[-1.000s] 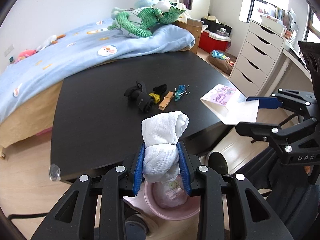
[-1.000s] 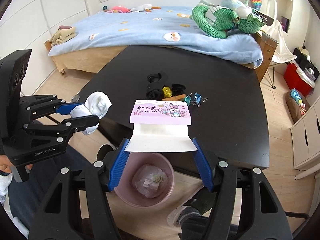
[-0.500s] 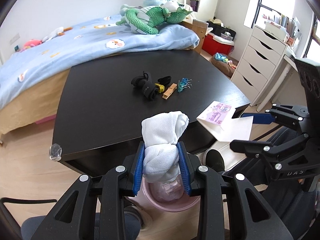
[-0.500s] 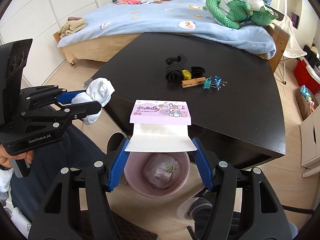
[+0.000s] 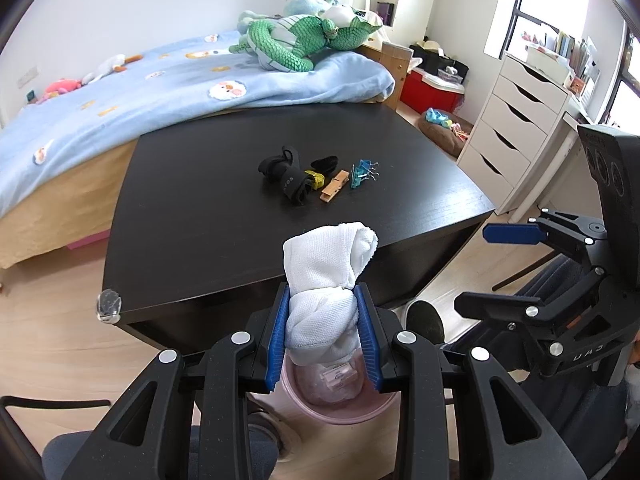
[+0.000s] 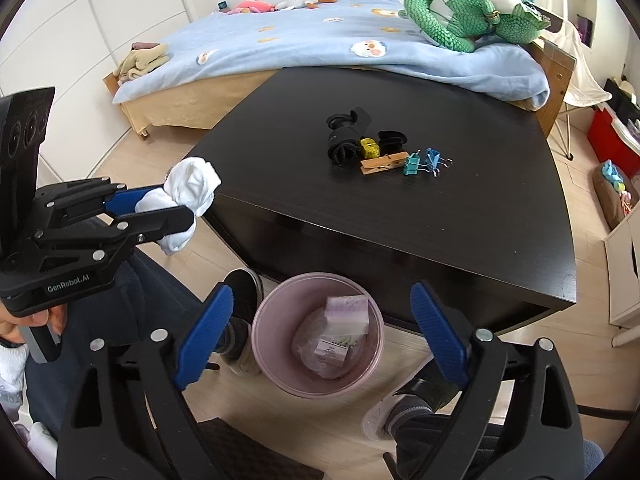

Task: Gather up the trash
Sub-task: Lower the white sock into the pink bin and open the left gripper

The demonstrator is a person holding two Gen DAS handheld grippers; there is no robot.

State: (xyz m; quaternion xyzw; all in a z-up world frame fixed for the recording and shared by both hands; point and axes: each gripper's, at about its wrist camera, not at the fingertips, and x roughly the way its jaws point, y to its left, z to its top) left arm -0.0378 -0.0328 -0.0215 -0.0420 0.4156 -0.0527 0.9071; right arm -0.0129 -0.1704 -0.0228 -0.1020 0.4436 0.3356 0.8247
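Observation:
My left gripper [image 5: 322, 332] is shut on a wad of white cloth [image 5: 326, 280], held above the pink trash bin [image 5: 340, 412] on the floor by the black table. The same wad [image 6: 188, 196] and left gripper [image 6: 160, 210] show at the left of the right wrist view. My right gripper [image 6: 320, 336] is open and empty, right above the pink bin [image 6: 276, 368]. A pink paper package [image 6: 347, 309] lies inside the bin on other scraps. The right gripper [image 5: 516, 268] also shows at the right of the left wrist view.
On the black table [image 6: 440, 216] lie a black strap bundle [image 6: 345, 140], a yellow tape roll [image 6: 369, 148], a wooden clothespin [image 6: 382, 163] and blue binder clips [image 6: 425, 161]. A bed [image 6: 304, 48] with a green plush stands behind. White drawers [image 5: 516, 136] are right. Feet [image 6: 240, 320] flank the bin.
My right gripper opened and the pink paper package dropped into the bin. Both grippers pulled back from the table, over the bin. The left still holds the white cloth.

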